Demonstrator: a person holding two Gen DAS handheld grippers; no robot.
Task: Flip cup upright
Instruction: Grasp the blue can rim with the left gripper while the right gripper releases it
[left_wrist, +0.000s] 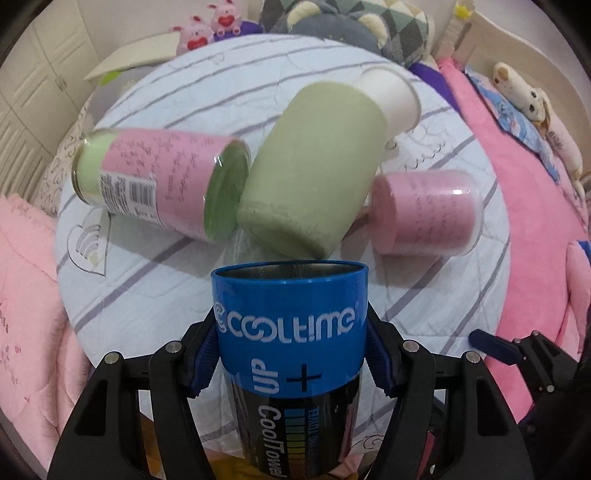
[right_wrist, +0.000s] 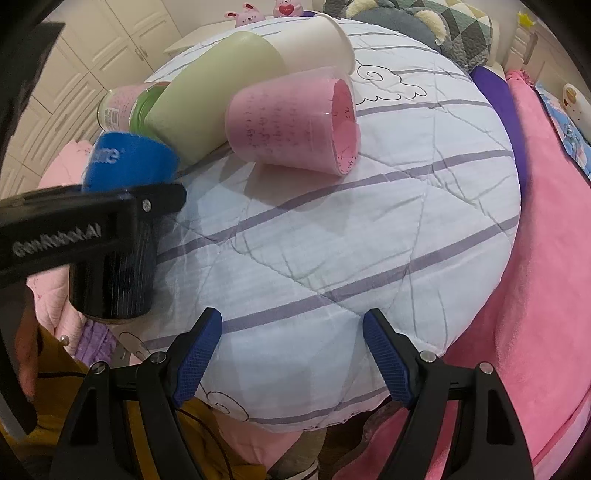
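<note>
Blue cup (left_wrist: 290, 332) clamped, left gripper (left_wrist: 291, 354), seemingly inverted

A child's bedroom at home: a quilted striped bed (right_wrist: 369, 229), pink blankets (right_wrist: 546, 258) on the right, plush toys (left_wrist: 207, 29) at the far end, white wardrobe doors (right_wrist: 110, 40) on the left.

Black plastic left gripper (left_wrist: 291, 354) and right gripper (right_wrist: 293, 360), blue ribbed pads (right_wrist: 199, 360), silver screws; white "GenRobot.AI" lettering on the left one's side.
</note>
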